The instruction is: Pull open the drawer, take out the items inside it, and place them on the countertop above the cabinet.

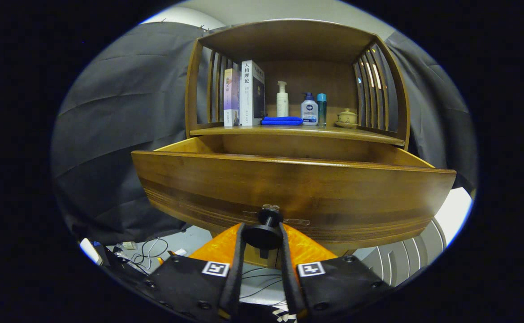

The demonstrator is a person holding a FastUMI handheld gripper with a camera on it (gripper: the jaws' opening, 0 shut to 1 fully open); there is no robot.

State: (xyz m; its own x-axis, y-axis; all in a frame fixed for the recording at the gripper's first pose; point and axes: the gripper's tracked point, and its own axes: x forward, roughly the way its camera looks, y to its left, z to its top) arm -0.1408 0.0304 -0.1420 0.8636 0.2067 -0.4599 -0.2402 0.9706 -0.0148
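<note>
The wooden drawer [288, 188] stands pulled out of the cabinet, its front panel right ahead of me. My gripper [262, 235] is shut on the dark round drawer knob [264, 233], one finger on each side of it. From this low angle the drawer's inside is hidden. Above the drawer runs the countertop [253, 131], bearing two upright books [244, 93], a folded blue cloth [282, 120], a white pump bottle [282, 99], a second pump bottle [309, 109], a teal bottle [322, 109] and a small lidded teacup [347, 117].
The shelf unit has slatted wooden sides [374, 85] and a roof over the countertop. Grey cloth hangs behind and to both sides. On the floor at the lower left lie cables [147, 253] and small items. A white ribbed object [405, 260] stands at the lower right.
</note>
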